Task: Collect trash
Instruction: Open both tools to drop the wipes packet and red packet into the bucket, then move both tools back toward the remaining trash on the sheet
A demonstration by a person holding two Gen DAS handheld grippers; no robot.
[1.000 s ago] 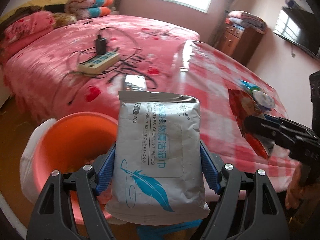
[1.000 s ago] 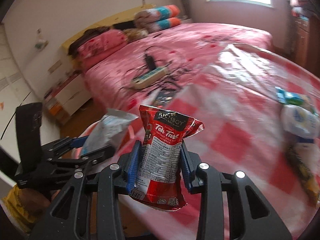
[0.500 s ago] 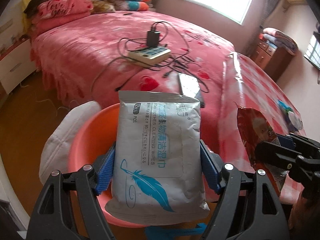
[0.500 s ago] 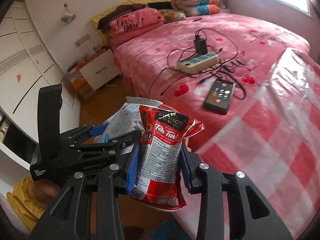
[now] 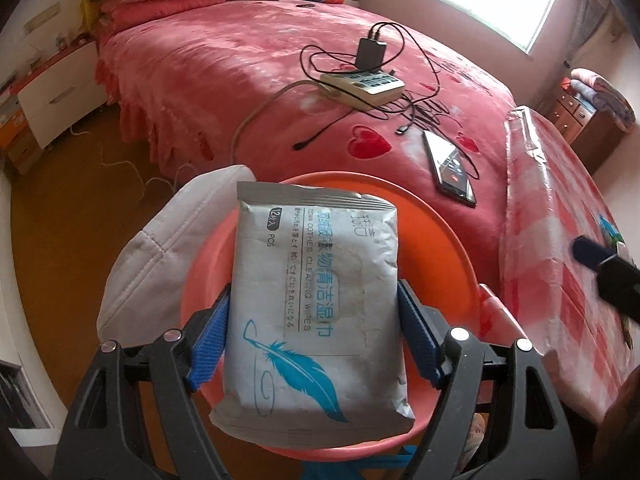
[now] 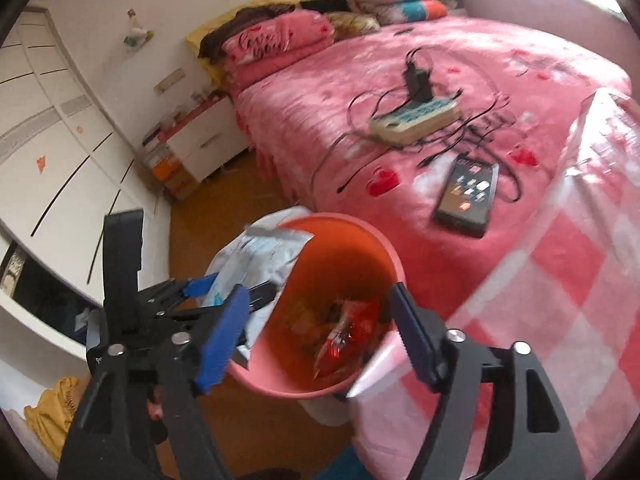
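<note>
My left gripper point(image 5: 314, 308) is shut on a grey wet-wipes pack point(image 5: 320, 264) with a blue feather print, and holds it upright over the orange bin point(image 5: 440, 240). In the right wrist view the same pack point(image 6: 256, 256) hangs at the bin's left rim. My right gripper point(image 6: 316, 294) stands above the bin point(image 6: 360, 248) with its jaws opening and nothing between them. A red snack packet point(image 6: 348, 336) lies inside the bin on other wrappers. A blurred finger point(image 5: 588, 250) of the right gripper shows at the right edge of the left wrist view.
A white cloth point(image 5: 160, 248) is draped on the bin's left side. Behind the bin is a pink bed with a power strip point(image 5: 360, 84), cables and a phone point(image 5: 450, 166). A table with a pink checked cloth point(image 5: 560, 280) stands to the right, a nightstand point(image 6: 200, 140) by the wall.
Both grippers have moved from the table to over the bin. The right gripper has opened and the red snack packet has dropped into the bin. The left still grips the wipes pack.
</note>
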